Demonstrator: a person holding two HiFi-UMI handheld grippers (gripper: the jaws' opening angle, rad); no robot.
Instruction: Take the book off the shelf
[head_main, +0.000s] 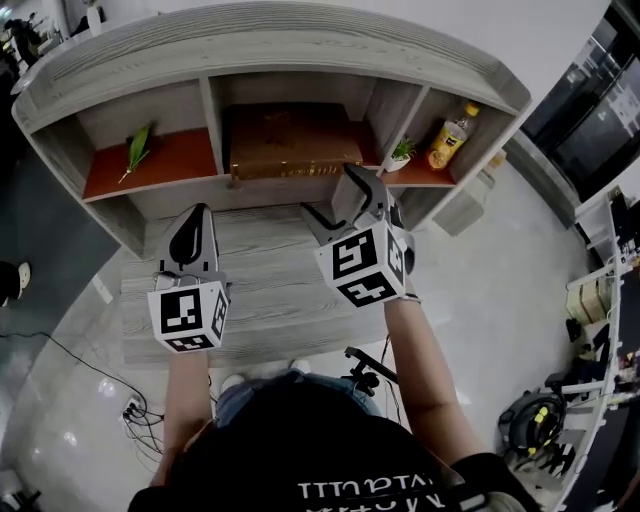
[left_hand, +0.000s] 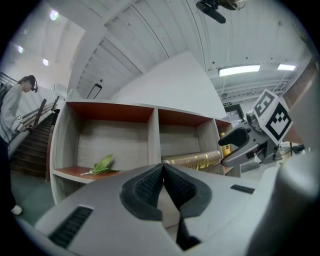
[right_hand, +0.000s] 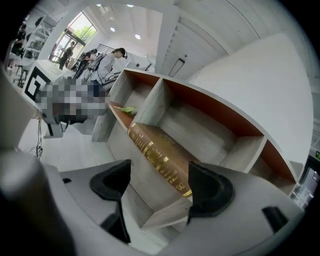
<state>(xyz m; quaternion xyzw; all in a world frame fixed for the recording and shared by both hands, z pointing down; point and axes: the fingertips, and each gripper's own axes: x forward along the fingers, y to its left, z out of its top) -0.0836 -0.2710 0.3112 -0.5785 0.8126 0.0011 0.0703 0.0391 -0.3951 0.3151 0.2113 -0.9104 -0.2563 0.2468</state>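
Note:
A brown book (head_main: 292, 140) with a gold-lettered spine lies flat in the middle compartment of the grey wooden shelf (head_main: 260, 55). It also shows in the right gripper view as the book (right_hand: 160, 155), spine toward me. My right gripper (head_main: 345, 195) is open, its jaws just in front of the book's right end, not touching it. My left gripper (head_main: 190, 235) is shut and empty, lower and to the left over the desk; its closed pads (left_hand: 162, 187) meet in the left gripper view, where the book (left_hand: 192, 160) shows beyond.
A green leaf (head_main: 137, 150) lies in the left compartment. A small potted plant (head_main: 400, 153) and a yellow bottle (head_main: 450, 135) stand in the right one. A grey desk (head_main: 270, 290) lies below the shelf. People (right_hand: 107, 62) stand far off.

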